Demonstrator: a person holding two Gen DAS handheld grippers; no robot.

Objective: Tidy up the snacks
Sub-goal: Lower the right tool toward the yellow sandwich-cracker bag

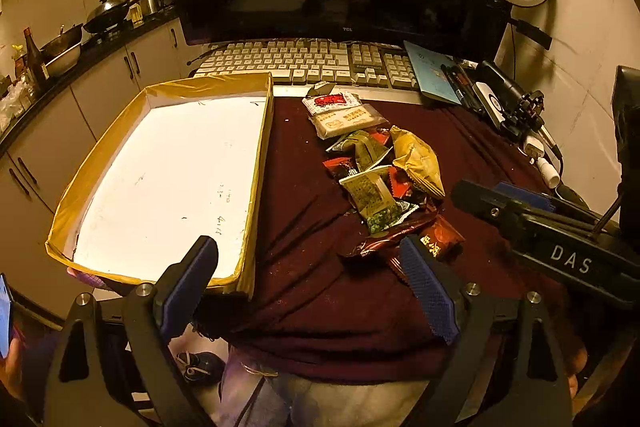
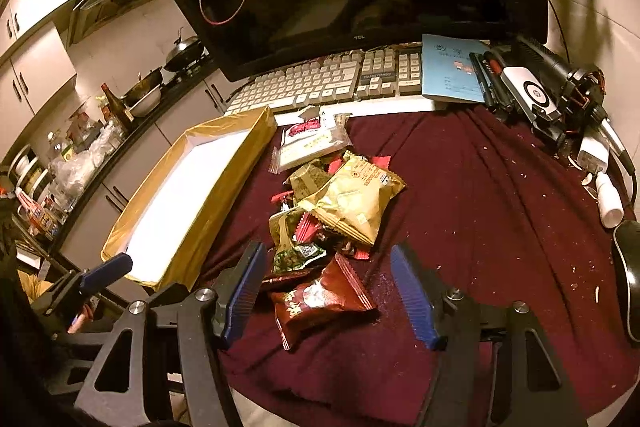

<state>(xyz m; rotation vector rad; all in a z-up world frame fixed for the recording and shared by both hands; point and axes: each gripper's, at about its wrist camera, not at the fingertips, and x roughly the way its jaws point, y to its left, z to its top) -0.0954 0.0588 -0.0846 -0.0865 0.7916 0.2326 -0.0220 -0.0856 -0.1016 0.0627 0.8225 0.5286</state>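
My right tool [image 2: 332, 291] hung over the near end of the snack pile [image 2: 336, 203], its 2 blue fingers spread wide and gripping nothing. The dark red packet [image 2: 320, 303] lay flat on the maroon cloth [image 2: 480, 227] between those fingers, not touching either pad as far as I could tell, its long axis running slantwise across the gap. I judged this tool the nearer one, so a straight drop and squeeze should take the packet. My left tool [image 1: 308, 287] also stood apart and empty, straddling the near right corner of the yellow-rimmed tray [image 1: 256, 163], which sat along the left edge of the desk, just beside the pile. No snacks lay in the tray; the rest stretched back toward the keyboard [image 2: 320, 79].
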